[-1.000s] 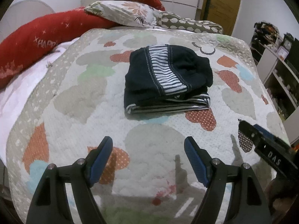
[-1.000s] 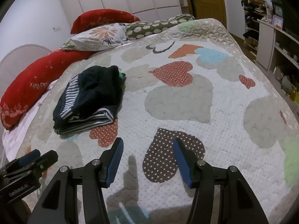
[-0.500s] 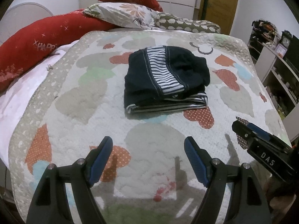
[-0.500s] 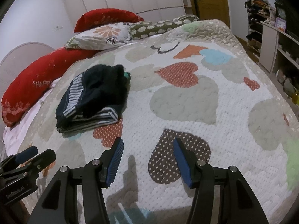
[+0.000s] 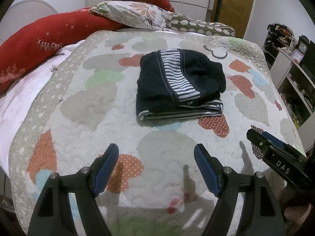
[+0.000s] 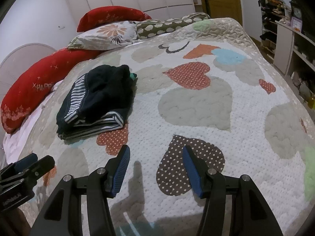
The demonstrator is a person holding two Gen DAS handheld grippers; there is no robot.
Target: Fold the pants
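The dark navy pants (image 5: 180, 84) with white striped bands lie folded in a compact bundle on the heart-patterned quilt (image 5: 88, 102). In the right wrist view the pants (image 6: 96, 100) sit at the left. My left gripper (image 5: 156, 167) is open and empty, hovering over the quilt well short of the bundle. My right gripper (image 6: 156, 167) is open and empty over a brown dotted heart, to the right of the bundle. The right gripper also shows at the right edge of the left wrist view (image 5: 275, 155), and the left gripper at the left edge of the right wrist view (image 6: 25, 169).
Red cushions (image 5: 43, 41), a floral pillow (image 5: 135, 15) and a dotted pillow (image 5: 198, 25) line the head of the bed. Shelves with clutter (image 5: 291, 63) stand to the right of the bed. A wooden door (image 5: 234, 2) is at the back.
Both grippers have drawn back a little from the folded pants, staying open. The pants have not moved.
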